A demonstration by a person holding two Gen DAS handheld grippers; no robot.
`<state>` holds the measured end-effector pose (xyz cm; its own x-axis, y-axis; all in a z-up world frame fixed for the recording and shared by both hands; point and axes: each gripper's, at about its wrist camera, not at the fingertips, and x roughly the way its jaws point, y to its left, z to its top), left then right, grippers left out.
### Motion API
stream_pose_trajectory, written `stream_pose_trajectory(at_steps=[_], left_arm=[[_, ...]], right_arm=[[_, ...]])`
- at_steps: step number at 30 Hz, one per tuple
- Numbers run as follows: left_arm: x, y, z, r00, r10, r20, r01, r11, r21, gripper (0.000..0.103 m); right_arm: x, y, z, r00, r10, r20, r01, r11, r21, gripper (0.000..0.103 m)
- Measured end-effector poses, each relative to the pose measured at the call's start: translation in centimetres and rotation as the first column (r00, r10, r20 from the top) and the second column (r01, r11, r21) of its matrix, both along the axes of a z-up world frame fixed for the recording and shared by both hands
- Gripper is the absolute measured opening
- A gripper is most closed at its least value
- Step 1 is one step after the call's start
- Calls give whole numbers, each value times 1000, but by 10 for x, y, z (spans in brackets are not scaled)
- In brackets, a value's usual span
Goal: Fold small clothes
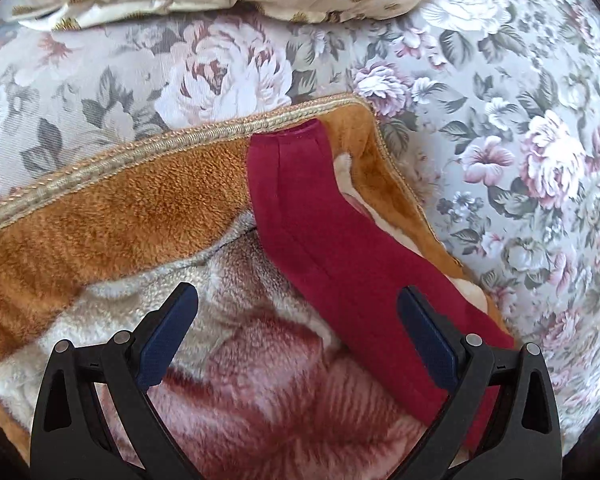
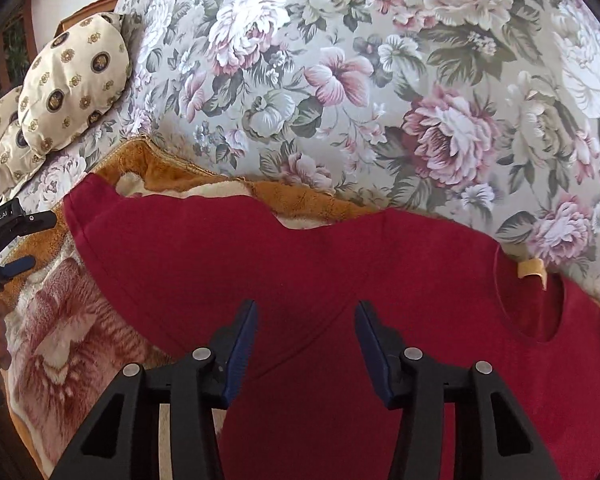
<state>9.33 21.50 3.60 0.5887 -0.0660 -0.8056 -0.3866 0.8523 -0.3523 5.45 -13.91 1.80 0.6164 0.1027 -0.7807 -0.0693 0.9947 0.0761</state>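
My left gripper (image 1: 298, 304) has its fingers wide apart over the fluffy blanket (image 1: 112, 216), with nothing between them. Only its right finger sits over the edge of the red shirt (image 1: 324, 232). My right gripper (image 2: 306, 320) has its fingers partly apart, and nothing is squeezed in them yet. They hang over the middle of the red shirt (image 2: 300, 248), which lies spread flat on the blanket on the flowery bed cover (image 2: 340, 60), with its neck hole (image 2: 528, 300) to the right.

I think the next move is to grab an edge. To do it well, I should pinch just the shirt, not the blanket under it.

I count one shirt, one blanket, two grippers and two spotty pillows (image 2: 74, 84)
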Motion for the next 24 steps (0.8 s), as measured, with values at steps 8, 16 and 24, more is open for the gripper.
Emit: stream_pose_trajectory(at_steps=[8,16,24], left_arm=[[44,11,-28,999,37,20,-35,996,-83,90],[21,-21,37,979,-108,172,128,985,-111,11],[-23,-175,126,838,-430,336,486,868,-99,10]], right_arm=[[6,-3,-14,1000,17,-7,-17,999,35,48],[-25,-37,8,999,-27,36,26,999,42,48],[-76,-101,37,987,-128,95,125,992,36,48]])
